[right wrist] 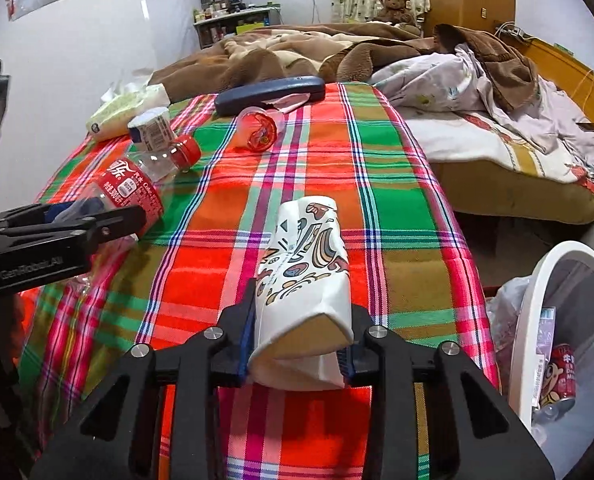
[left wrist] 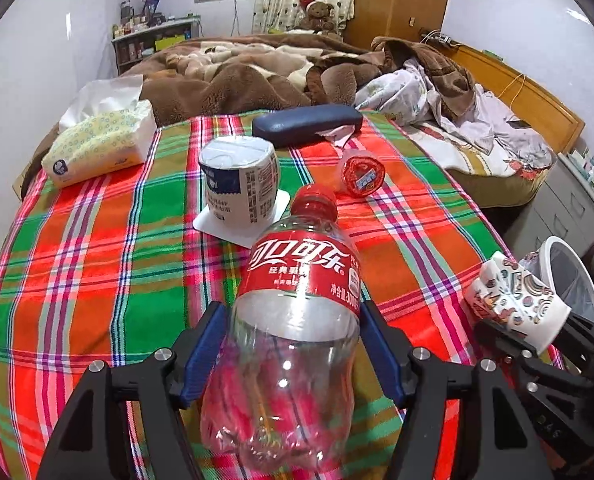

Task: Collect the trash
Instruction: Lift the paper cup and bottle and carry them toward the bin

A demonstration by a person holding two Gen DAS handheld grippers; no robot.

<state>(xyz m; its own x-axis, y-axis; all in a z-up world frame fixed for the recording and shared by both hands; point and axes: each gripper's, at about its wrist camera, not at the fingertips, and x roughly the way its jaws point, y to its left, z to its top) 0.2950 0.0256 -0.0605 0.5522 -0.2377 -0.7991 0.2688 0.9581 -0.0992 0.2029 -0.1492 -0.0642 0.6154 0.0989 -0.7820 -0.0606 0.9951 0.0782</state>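
Note:
An empty clear cola bottle with a red label and red cap lies along my left gripper, cap pointing away. The blue pads press on both its sides. The right wrist view shows the same bottle at the left, over the plaid cloth. My right gripper is shut on a white paper cup with a coloured pattern, and the cup's mouth is squashed flat between the pads. In the left wrist view this cup shows at the right edge.
A white bin with a red can inside stands low on the right, beside the table. On the cloth lie a wrapped toilet roll, a tissue pack, a dark blue case and a red-lidded plastic cup. A bed lies beyond.

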